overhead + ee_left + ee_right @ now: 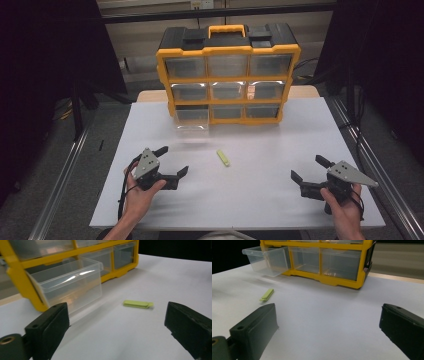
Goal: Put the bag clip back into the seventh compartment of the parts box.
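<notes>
Though drawer [192, 118] open, contents unclear

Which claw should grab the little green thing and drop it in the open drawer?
Probably the left claw: it sits nearer the green clip and the pulled-out drawer. The right claw is farther.

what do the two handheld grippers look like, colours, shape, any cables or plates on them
Both the left gripper and the right gripper are black, each with two blocky, square-ended jaws. Each carries a grey three-cornered plate on top, dotted with small dark holes. A black cable trails from each beside the wrist. Up close, the jaw blocks look matt, with a small round hole near the top. No sleeves show on the forearms.
</notes>
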A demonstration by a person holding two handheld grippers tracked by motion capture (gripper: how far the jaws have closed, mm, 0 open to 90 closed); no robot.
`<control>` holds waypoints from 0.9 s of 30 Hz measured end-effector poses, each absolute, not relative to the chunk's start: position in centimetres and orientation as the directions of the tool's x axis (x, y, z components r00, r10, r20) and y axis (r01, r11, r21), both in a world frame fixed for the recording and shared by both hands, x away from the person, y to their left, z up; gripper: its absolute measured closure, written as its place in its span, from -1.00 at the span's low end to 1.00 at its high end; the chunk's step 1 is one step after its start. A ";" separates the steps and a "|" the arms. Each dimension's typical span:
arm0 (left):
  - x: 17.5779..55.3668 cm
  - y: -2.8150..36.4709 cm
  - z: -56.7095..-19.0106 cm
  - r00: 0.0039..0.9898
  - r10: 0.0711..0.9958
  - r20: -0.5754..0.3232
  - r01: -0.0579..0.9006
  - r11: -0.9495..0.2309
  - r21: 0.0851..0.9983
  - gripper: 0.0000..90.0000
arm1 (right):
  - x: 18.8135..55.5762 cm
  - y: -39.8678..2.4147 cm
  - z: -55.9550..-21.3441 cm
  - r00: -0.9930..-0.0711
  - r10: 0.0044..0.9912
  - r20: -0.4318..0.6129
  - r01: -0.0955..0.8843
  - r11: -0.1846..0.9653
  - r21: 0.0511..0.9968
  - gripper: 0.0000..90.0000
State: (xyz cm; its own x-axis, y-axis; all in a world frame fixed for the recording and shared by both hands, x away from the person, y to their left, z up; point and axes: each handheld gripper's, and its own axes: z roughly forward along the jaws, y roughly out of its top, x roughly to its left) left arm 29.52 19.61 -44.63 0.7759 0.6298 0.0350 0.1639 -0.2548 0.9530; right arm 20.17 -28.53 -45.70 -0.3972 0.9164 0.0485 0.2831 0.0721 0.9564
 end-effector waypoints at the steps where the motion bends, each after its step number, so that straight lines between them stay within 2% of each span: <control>1: 29.9 19.1 -44.3 0.775 0.631 0.045 0.167 -0.273 0.948 -0.85 | 20.2 -28.6 -45.7 -0.400 0.915 0.048 0.285 0.074 0.956 -0.98; 5: 30.7 18.3 -44.2 0.792 0.609 0.045 0.159 -0.277 0.948 -0.84 | 20.2 -28.6 -45.8 -0.398 0.916 0.051 0.289 0.072 0.955 -0.98; 7: 30.9 18.1 -43.9 0.786 0.616 0.054 0.199 -0.335 0.921 -0.83 | 20.2 -28.6 -45.8 -0.399 0.916 0.051 0.290 0.072 0.954 -0.98; 13: 31.9 17.0 -43.6 0.832 0.555 0.014 0.199 -0.322 0.926 -0.82 | 20.2 -28.5 -45.7 -0.402 0.914 0.055 0.290 0.069 0.955 -0.98; 14: 32.0 16.8 -43.3 0.828 0.558 0.051 0.195 -0.371 0.908 -0.83 | 20.2 -28.4 -45.8 -0.399 0.915 0.052 0.287 0.071 0.955 -0.98; 24: 33.3 14.5 -43.0 0.918 0.392 0.065 0.151 -0.495 0.855 -0.81 | 19.9 -28.4 -45.7 -0.405 0.913 0.047 0.287 0.078 0.955 -0.98; 27: 33.8 13.9 -42.9 0.928 0.370 0.050 0.157 -0.509 0.846 -0.82 | 20.0 -28.5 -45.8 -0.403 0.914 0.044 0.285 0.080 0.955 -0.98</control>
State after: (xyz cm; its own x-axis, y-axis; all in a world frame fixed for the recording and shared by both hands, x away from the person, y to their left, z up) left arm 33.82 13.95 -42.94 0.9275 0.3703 0.0504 0.1572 -0.5089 0.8464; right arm 20.00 -28.52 -45.77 -0.4031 0.9141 0.0438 0.2847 0.0798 0.9553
